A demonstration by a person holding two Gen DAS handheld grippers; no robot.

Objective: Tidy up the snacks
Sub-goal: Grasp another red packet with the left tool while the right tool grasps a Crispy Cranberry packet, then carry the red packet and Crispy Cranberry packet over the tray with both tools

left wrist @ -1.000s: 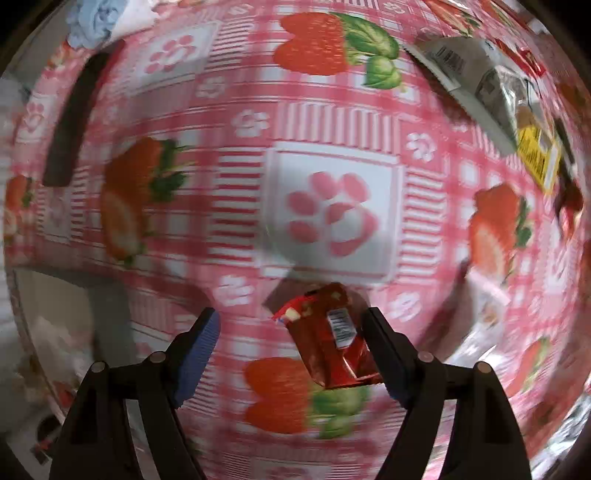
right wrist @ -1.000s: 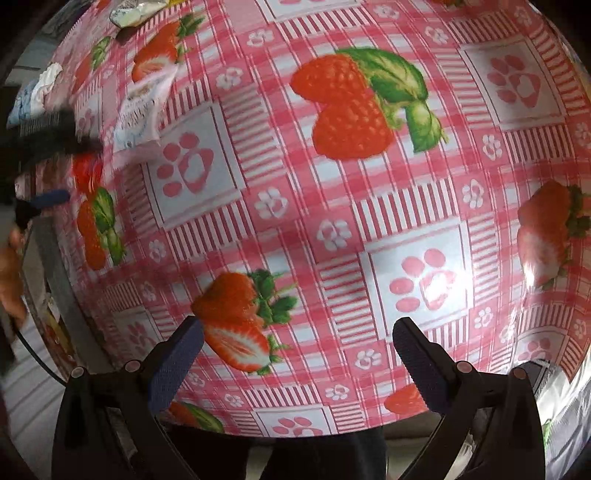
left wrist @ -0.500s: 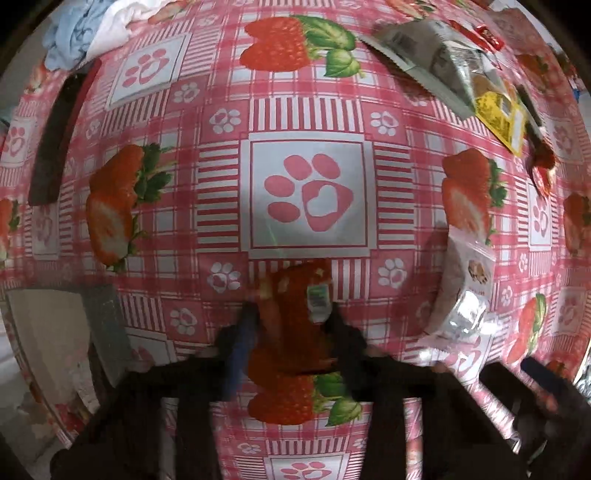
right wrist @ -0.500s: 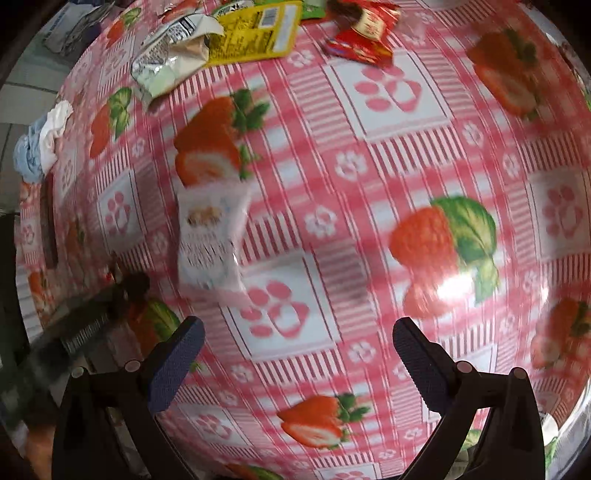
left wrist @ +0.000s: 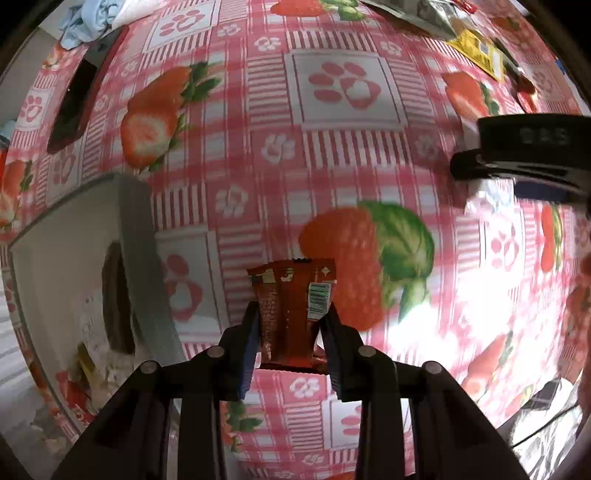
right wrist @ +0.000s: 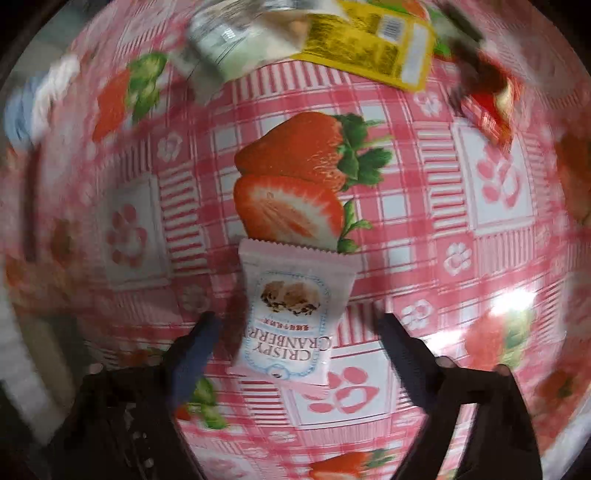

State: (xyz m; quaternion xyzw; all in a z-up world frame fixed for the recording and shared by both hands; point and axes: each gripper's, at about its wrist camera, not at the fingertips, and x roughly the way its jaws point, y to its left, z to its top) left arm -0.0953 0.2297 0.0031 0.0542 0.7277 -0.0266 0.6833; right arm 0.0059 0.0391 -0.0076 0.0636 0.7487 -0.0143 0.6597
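Surface: we see a pink-and-white checked oilcloth surface (left wrist: 332, 177) printed with strawberries and paw marks; it fills both views.
Room: at the left edge of the left view we see a white open-topped box (left wrist: 74, 288) below the surface's edge, with wrappers inside. A blue and white bundle of cloth (left wrist: 92, 18) lies at the far left corner, and a dark flat strip (left wrist: 72, 107) lies near it.
Far pile: we see a yellow flat packet (right wrist: 369, 40), a pale silvery bag (right wrist: 236, 48) and a small red wrapper (right wrist: 487, 110) together at the far side.
Left tool: our left tool (left wrist: 291, 343) is clamped on a dark red foil snack packet (left wrist: 291, 314), which stands upright between the pads, clear of the surface.
Right tool: our right tool (right wrist: 299, 350) has its jaws apart and closing around a pink "Crispy Cranberry" snack sachet (right wrist: 291, 314). The sachet lies flat on the surface between the pads; neither pad touches it.
Sharpness: the right view is blurred towards its edges.
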